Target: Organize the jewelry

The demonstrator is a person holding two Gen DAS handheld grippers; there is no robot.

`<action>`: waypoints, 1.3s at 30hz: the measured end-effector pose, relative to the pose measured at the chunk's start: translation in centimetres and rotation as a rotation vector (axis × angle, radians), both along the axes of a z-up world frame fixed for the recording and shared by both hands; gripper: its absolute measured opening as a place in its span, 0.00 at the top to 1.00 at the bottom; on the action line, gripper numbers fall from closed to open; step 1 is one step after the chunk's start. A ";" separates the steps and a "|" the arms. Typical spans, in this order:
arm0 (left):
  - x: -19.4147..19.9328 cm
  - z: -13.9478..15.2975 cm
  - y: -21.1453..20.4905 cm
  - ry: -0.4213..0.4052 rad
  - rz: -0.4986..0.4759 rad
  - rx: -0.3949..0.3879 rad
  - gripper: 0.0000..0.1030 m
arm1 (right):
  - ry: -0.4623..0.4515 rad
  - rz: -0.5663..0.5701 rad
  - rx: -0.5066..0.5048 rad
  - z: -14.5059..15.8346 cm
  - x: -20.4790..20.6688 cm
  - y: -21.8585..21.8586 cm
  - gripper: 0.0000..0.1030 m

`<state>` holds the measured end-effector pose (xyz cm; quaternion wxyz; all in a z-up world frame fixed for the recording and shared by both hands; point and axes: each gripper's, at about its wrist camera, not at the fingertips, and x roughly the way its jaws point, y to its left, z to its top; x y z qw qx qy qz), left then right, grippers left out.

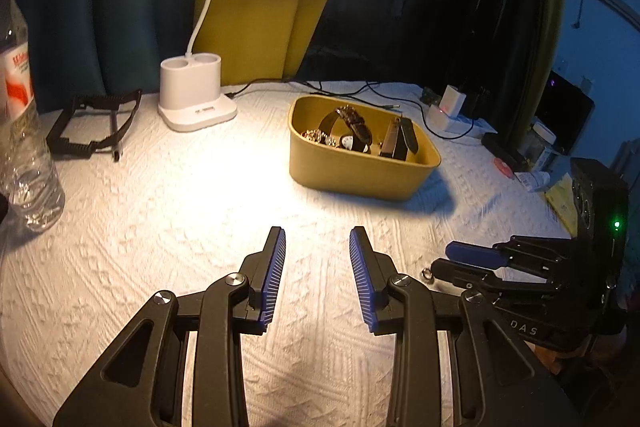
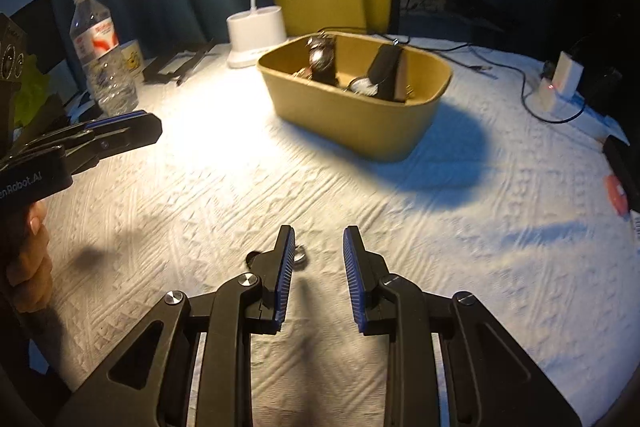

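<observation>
Watches (image 1: 352, 129) in yellow bin (image 1: 360, 175), maybe ring (image 2: 300, 254) outside

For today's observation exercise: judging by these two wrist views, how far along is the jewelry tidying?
Mostly done, it seems. Done: several watches and other pieces already sit in the yellow bin. In hand: nothing; the left gripper and right gripper are both open and empty. Left: one small ring lies on the white cloth, beside the right gripper's left finger. No other loose jewelry shows.

A: Which markings are legible?
B: The black left gripper (image 2: 124, 133) body reads "Robot.AI", its start cut off; the black right gripper (image 1: 440, 263) body shows "DAS".
A: The clear plastic water bottle (image 2: 102, 55)?
B: Its red-and-white label is possibly printed, but unreadable.
</observation>
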<state>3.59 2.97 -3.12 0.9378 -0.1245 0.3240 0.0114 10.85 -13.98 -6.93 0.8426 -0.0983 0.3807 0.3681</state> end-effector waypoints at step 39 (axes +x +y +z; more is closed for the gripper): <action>3.0 -3.2 -7.5 0.170 -0.198 0.087 0.65 | 0.010 -0.067 0.086 0.1 1.3 -4.7 0.88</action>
